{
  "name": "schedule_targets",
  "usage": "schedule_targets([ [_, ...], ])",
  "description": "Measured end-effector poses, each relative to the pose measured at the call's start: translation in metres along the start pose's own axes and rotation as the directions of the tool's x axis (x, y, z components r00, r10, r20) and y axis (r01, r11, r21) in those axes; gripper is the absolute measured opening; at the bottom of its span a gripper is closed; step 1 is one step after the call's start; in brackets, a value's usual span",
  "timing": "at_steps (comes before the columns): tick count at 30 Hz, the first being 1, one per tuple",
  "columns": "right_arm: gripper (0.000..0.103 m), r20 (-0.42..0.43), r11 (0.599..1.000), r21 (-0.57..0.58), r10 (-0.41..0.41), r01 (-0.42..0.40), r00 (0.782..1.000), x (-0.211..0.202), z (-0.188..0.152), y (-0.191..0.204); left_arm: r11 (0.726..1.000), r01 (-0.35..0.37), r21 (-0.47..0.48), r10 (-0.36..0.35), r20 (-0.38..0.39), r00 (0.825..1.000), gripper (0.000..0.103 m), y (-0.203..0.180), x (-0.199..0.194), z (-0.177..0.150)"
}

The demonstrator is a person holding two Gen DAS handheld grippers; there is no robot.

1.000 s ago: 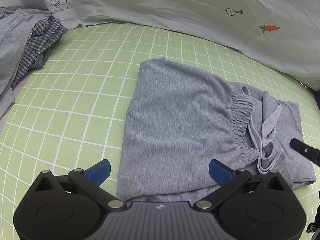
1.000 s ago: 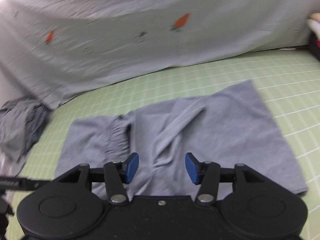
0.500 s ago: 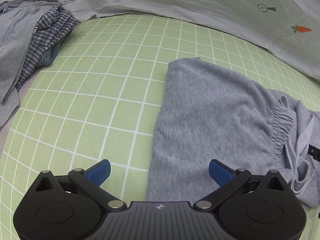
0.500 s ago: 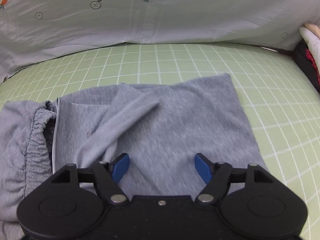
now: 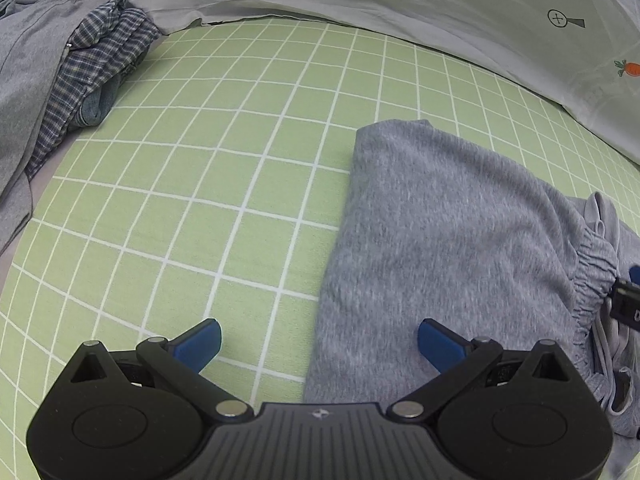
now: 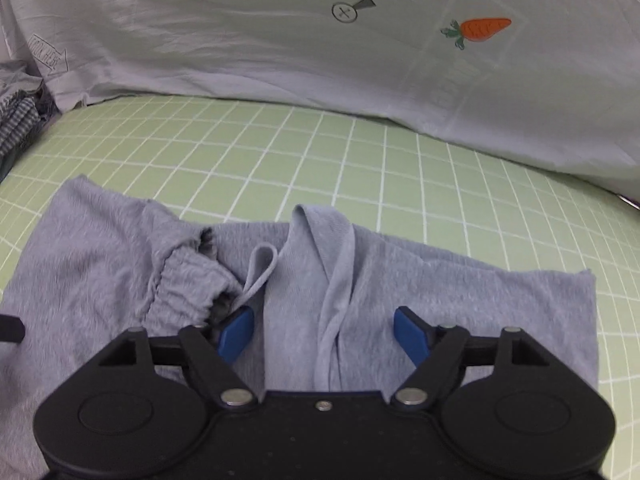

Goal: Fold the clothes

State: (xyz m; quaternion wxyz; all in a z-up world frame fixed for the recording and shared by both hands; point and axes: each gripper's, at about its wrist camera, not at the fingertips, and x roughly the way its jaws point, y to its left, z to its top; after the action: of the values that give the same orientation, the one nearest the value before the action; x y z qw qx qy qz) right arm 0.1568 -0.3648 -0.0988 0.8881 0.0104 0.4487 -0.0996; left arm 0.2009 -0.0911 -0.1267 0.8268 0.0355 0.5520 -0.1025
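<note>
We see one grey garment (image 5: pixel 452 248) lying partly folded on the green grid mat (image 5: pixel 200 200), with an elastic waistband (image 5: pixel 592 280) and loose drawstrings (image 6: pixel 260 276).

In the left wrist view, our left gripper (image 5: pixel 319 344) hovers over the garment's left edge. Its two blue fingers are spread wide and released, grasping nothing. The left finger (image 5: pixel 198 342) sits over bare mat, just beside the cloth. The right finger (image 5: pixel 440 344) sits over the grey fabric. The garment's folded edge runs up between them, nearer the right finger. The waistband lies to the right of that finger, and a dark part of the other gripper shows at the frame's right edge beside it.

In the right wrist view, our right gripper (image 6: pixel 322 332) is over the middle of the garment, both fingers spread apart and holding nothing. The left finger (image 6: pixel 236 332) is just beside the bunched waistband (image 6: pixel 188 288) and the drawstring loop. The right finger (image 6: pixel 410 334) is over flat grey cloth. A raised fold of fabric (image 6: pixel 324 248) and a strap-like strip run between the two fingers. We cannot tell whether the fingertips touch the cloth.

By count: one garment on the mat, two grippers, four blue fingers. One pile of other clothes (image 5: pixel 60 64) lies at the mat's far left, with a plaid piece and grey pieces in it, well apart from the garment. One pale sheet (image 6: pixel 320 52) rises behind the mat; on it we count one carrot print (image 6: pixel 480 30) in each view.
</note>
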Motion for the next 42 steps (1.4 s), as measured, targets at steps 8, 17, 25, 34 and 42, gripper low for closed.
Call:
schedule_targets([
  [8,0.091,-0.115,0.988,0.130,-0.072,0.087,0.991,-0.018,-0.022,-0.030,0.999,0.033,0.023,-0.032,-0.023,0.999,0.099,-0.012,0.004,-0.005],
  [17,0.091,-0.118,0.981,0.140,-0.119,0.135,0.986,-0.033,-0.028,-0.033,0.994,0.099,0.037,-0.100,0.029,0.995,0.038,-0.019,-0.008,-0.003],
  [25,0.091,-0.087,0.940,0.296,-0.149,0.168,0.985,-0.064,-0.047,-0.065,0.944,0.321,-0.074,-0.315,0.078,0.946,0.009,-0.022,-0.040,0.008],
  [34,0.091,-0.062,0.882,0.438,-0.162,0.173,0.985,-0.112,-0.093,-0.130,0.879,0.473,0.051,-0.475,0.152,0.867,0.008,-0.127,-0.100,0.019],
  [42,0.091,-0.101,0.838,0.499,-0.196,0.220,0.975,-0.119,-0.128,-0.213,0.823,0.550,0.140,-0.564,0.091,0.821,0.013,-0.260,-0.105,0.016],
])
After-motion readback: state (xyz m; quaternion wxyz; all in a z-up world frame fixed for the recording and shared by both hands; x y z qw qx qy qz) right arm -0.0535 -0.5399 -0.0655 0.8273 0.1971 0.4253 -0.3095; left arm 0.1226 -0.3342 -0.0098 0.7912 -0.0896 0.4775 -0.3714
